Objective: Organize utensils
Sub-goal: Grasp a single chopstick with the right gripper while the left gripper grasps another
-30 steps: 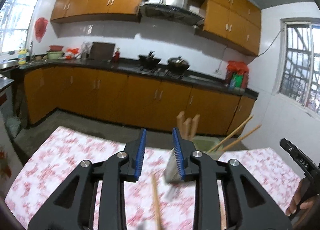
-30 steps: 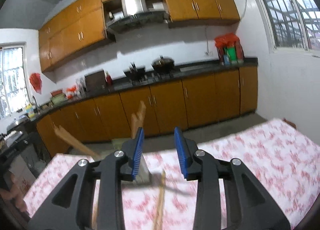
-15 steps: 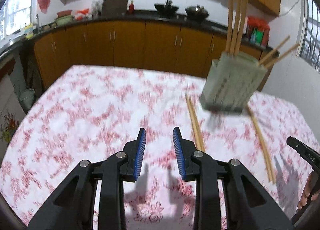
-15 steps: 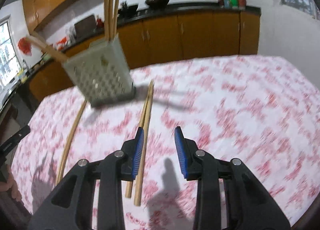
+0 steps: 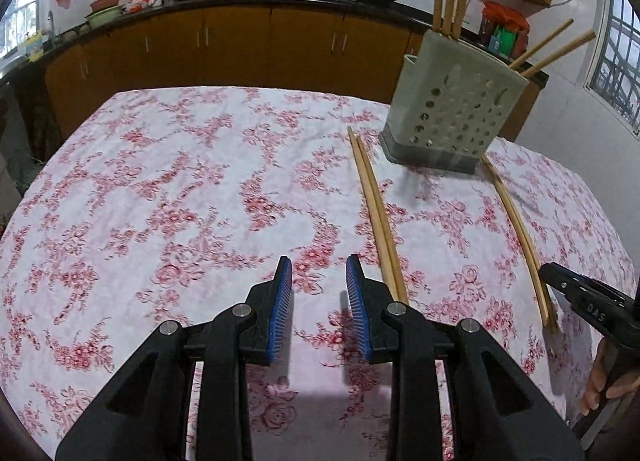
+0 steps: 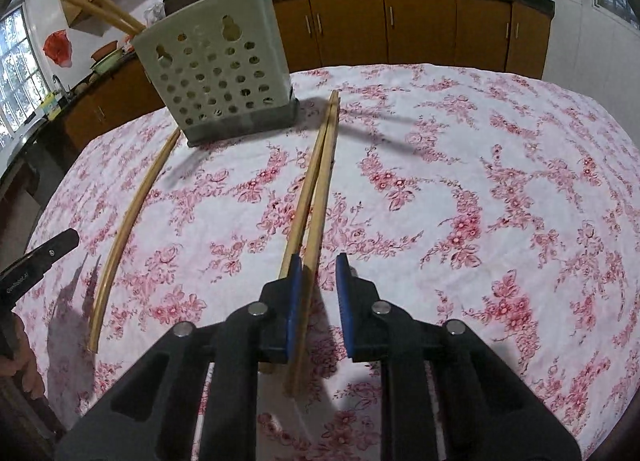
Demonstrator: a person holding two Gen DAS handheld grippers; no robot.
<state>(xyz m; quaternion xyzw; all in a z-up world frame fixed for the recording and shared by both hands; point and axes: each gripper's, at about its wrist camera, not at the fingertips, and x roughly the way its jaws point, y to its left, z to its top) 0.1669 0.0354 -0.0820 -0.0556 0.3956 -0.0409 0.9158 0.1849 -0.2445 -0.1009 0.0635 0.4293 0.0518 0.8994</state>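
Right wrist view: the right gripper [image 6: 316, 273] is low over the floral tablecloth [image 6: 500, 165] with its jaws closing; one stick of the pair of chopsticks [image 6: 316, 189] runs between the blue pads, hard against the left pad, the other stick lies just outside that pad, and a gap remains on the right, so nothing is pinched yet. The pair lies side by side, touching, running from near the gripper away to the perforated utensil holder [image 6: 216, 73] at the far left, which already has chopsticks standing in it. A single chopstick [image 6: 128, 217] lies further left, well apart from the pair. In the left wrist view the left gripper [image 5: 319, 281] hovers with pads spread and nothing between them, just left of the pair.

Judged from their look, these are light, stiff wooden sticks, smooth and prone to roll or pivot. Taking both together a little in from the near end should stop them swinging
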